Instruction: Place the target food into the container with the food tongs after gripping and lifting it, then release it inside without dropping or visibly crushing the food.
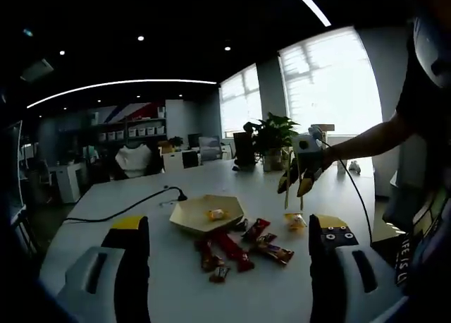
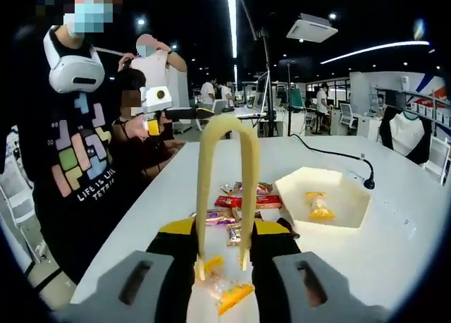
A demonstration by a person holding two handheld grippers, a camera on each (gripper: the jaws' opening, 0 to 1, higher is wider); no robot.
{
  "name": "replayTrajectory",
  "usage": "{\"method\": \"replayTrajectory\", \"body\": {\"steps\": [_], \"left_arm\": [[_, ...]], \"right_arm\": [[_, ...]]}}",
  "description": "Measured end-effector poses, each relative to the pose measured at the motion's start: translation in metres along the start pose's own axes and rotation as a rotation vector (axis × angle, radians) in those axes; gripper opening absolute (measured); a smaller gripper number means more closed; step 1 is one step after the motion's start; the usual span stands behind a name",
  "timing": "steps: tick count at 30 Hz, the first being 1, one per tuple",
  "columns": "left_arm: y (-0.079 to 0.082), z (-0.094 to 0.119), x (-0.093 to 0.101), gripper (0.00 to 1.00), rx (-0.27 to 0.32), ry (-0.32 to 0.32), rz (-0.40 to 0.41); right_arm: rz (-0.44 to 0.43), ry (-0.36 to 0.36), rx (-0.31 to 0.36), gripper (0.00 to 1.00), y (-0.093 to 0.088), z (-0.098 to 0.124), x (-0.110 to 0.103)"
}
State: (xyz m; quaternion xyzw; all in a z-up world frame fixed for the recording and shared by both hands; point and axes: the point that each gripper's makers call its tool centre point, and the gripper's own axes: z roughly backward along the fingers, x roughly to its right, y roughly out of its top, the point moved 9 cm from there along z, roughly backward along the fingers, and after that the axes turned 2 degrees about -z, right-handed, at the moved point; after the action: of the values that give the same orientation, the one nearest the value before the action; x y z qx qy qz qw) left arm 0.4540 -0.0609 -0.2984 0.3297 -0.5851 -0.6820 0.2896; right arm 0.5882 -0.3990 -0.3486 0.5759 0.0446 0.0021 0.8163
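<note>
My right gripper (image 2: 224, 231) is shut on pale yellow food tongs (image 2: 225, 161), whose arms point down at the white table (image 2: 409, 238). The tong tips straddle a small yellow wrapped snack (image 2: 211, 264); whether they touch it I cannot tell. Another orange-yellow packet (image 2: 236, 295) lies just nearer. The hexagonal cream container (image 2: 352, 196) sits to the right with one yellow snack (image 2: 317, 206) inside. In the left gripper view, my left gripper (image 1: 229, 228) is open and holds nothing. Beyond it are the container (image 1: 190, 217), the right gripper (image 1: 301, 169) with the tongs (image 1: 287, 182), and the yellow snack (image 1: 296, 221).
Several red-wrapped bars (image 1: 236, 251) lie in front of the container, also seen as a pile (image 2: 239, 199). A black cable (image 1: 134, 206) runs along the table behind it. A person in a black shirt (image 2: 77, 161) stands at the table edge. A potted plant (image 1: 271, 136) stands far back.
</note>
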Motion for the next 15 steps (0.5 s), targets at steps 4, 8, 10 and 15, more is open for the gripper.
{"method": "replayTrajectory", "body": {"steps": [4, 8, 10, 15], "left_arm": [[-0.001, 0.000, 0.000, 0.99, -0.010, 0.002, -0.002], [-0.001, 0.000, 0.000, 0.99, -0.018, 0.003, -0.004], [-0.002, 0.001, 0.000, 0.98, -0.026, 0.006, -0.007], [-0.003, 0.001, -0.001, 0.98, -0.037, 0.011, -0.006]], "right_arm": [[0.043, 0.014, -0.048, 0.26, -0.010, -0.001, 0.001], [0.052, 0.040, -0.072, 0.26, -0.019, -0.002, 0.002], [0.050, 0.054, -0.088, 0.26, -0.024, -0.004, 0.001], [0.073, 0.061, -0.082, 0.26, -0.023, -0.006, 0.001]]}}
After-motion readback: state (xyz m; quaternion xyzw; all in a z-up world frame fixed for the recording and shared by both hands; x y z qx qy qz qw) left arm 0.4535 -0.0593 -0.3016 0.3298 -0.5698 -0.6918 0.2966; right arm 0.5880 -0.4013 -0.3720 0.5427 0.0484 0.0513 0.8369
